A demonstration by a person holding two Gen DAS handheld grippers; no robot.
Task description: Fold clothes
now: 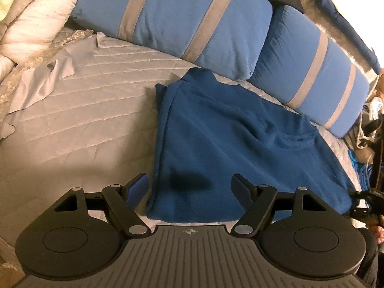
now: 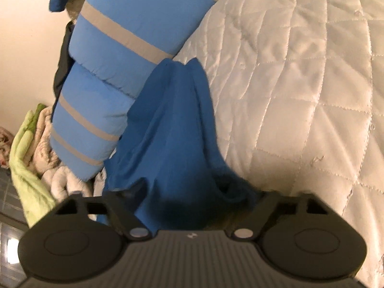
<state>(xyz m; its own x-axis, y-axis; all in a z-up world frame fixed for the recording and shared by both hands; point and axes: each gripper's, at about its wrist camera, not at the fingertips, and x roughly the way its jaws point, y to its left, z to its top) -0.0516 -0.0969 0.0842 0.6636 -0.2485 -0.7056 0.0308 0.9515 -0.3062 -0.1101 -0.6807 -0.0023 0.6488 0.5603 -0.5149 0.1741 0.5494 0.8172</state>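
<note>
Take the blue garment (image 1: 240, 144) as your landmark. It lies partly folded on the bed (image 1: 84, 124), whose grey-white quilted cover spreads widely to the garment's left in your left wrist view. In your right wrist view the same cover (image 2: 300, 84) fills the whole side to the garment's right.

Beyond the garment, two blue pillows with grey stripes (image 1: 182, 21) lie in a row, and the garment's far edge reaches up to them. Only your right wrist view shows the garment's fabric (image 2: 168, 132) lapping against a pillow (image 2: 100, 91). That view alone also shows a light green cloth (image 2: 26, 153) and rumpled pale bedding past the pillows. Only your left wrist view shows the loose grey sheet (image 1: 48, 81) wrinkled on the bed, well apart from the garment on its left. It also shows a dark heap of clutter off the bed's edge to the garment's right, too small to name.

Your left gripper (image 1: 189, 187) hovers over the garment's near left corner. Its fingers (image 1: 136, 187) stand wide apart, one past the garment's left edge and one above the cloth, with nothing pinched.

Your right gripper (image 2: 189, 204) is at the garment's near end, where blue cloth is bunched up between its arms. The cloth hides the fingers, so you cannot tell whether they are clamped on it.
</note>
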